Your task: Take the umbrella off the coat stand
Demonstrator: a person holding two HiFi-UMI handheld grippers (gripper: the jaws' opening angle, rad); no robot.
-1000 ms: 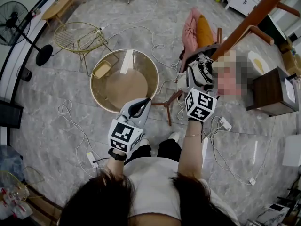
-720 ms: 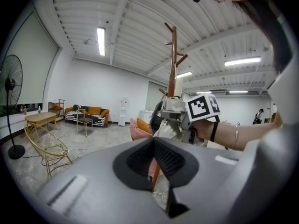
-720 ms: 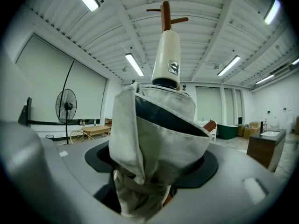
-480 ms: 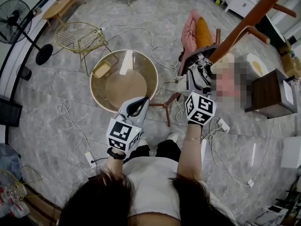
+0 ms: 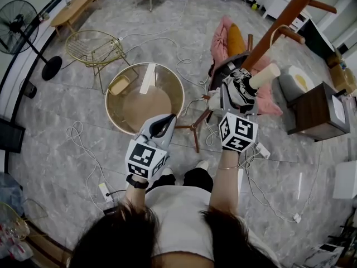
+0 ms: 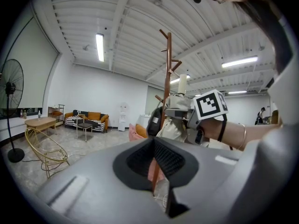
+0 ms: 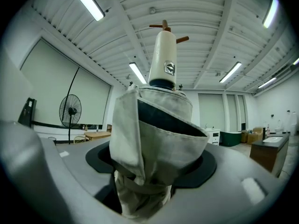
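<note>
Grasping the folded umbrella [image 7: 154, 134] between the right gripper's [image 7: 147, 185] fingers, just now closing further on its fabric, long axis pointing toward 2 o'clock in the head view, handle [image 5: 265, 76] leading, just beside the coat stand [image 5: 281, 21]; keeping the left gripper [image 5: 166, 120] clenched, empty, farther off at 8 o'clock.

Bright ceiling tubes [image 6: 100, 47], faint shadows, fisheye bending, black corners

The coat stand's pole [image 5: 277, 29] slants across the upper right of the frame, a peg [image 5: 291, 33] jutting just up-frame of the umbrella [image 5: 265, 76]. The round glass desk [image 5: 107, 102] fills centre left; a brown cabinet [image 5: 315, 110] stands at right. Bare floor [image 5: 44, 144] lies open at lower left.
</note>
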